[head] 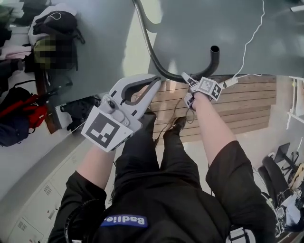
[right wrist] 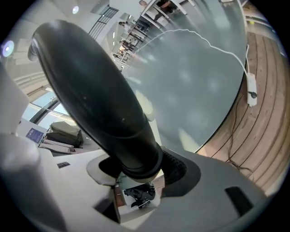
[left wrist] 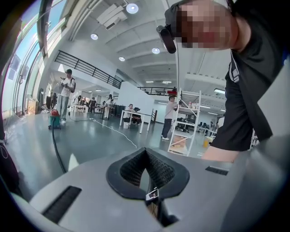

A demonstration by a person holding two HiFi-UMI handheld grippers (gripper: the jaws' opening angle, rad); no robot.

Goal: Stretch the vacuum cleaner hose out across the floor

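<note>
While the grey floor (head: 199, 33) spreads below, one black vacuum hose (head: 152, 52) runs across it from the top edge and curves up into the right claw (head: 188, 81), which pinches it near its upturned end. Of the two claws, the left claw (head: 154, 83) is pressed together on nothing. One thin white cable (head: 249, 42) crosses the floor.

A glossy grey floor (left wrist: 90, 145) spread through the tall hall and met a wooden platform (head: 242, 102). Round ceiling lights (left wrist: 132, 7) shone above a railed balcony (left wrist: 88, 69), white tables (left wrist: 136, 118) and a white shelving rack (left wrist: 185, 118). Tall windows (left wrist: 20, 77) lined the left side.
</note>
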